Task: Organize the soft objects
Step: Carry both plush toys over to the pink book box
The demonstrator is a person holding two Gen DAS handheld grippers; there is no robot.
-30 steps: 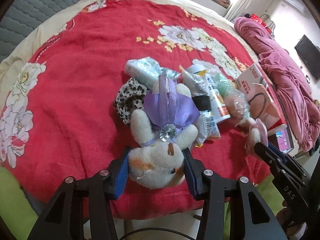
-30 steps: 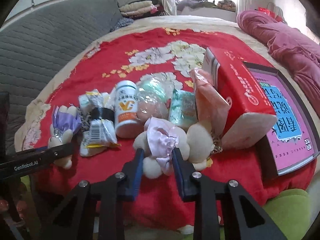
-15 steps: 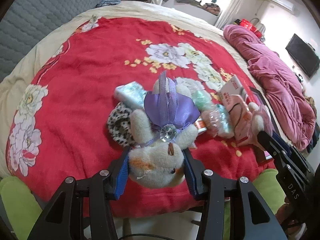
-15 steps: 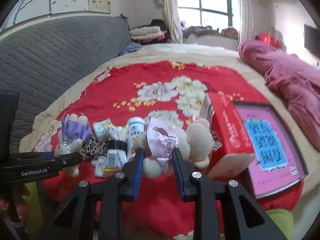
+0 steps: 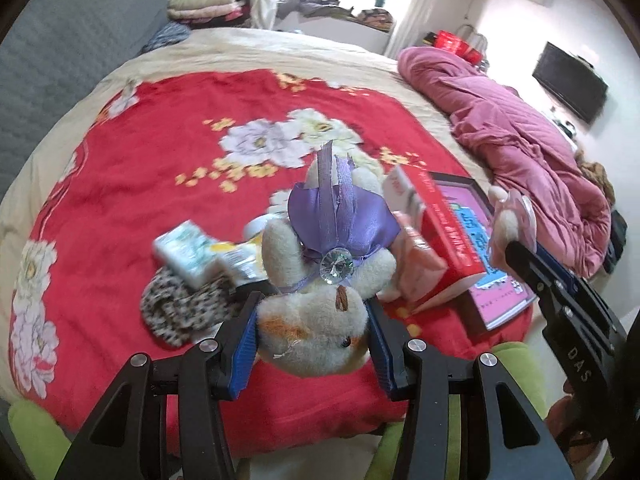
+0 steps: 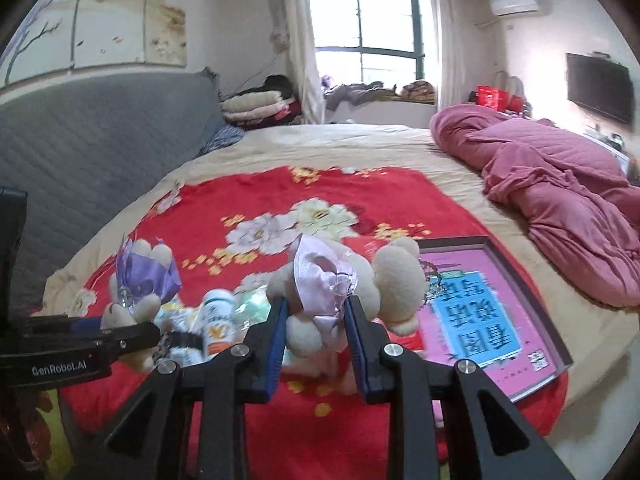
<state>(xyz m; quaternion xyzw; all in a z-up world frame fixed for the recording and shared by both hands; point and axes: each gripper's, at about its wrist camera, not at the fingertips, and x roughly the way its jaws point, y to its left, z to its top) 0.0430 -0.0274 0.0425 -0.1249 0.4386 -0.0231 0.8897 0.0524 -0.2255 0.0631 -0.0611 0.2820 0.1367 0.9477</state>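
My left gripper [image 5: 312, 326] is shut on a cream plush bear with a purple satin dress [image 5: 320, 280] and holds it by the head, above the red flowered bedspread [image 5: 160, 152]. My right gripper [image 6: 316, 326] is shut on a cream plush bear with a pink dress [image 6: 332, 292] and holds it above the bed. Each bear also shows in the other view: the purple one [image 6: 140, 284] at the left, the pink one [image 5: 510, 220] at the right.
On the bedspread lie a leopard-print pouch [image 5: 180, 308], a tissue pack [image 5: 184, 252], a white bottle [image 6: 218, 326], a red box [image 5: 444, 232] and a pink book [image 6: 480, 304]. A pink quilt [image 6: 560, 200] lies at the right. A grey headboard [image 6: 80, 152] is at the left.
Both grippers have risen with their bears off the bed. The pile of items now lies lower and farther away in both views.
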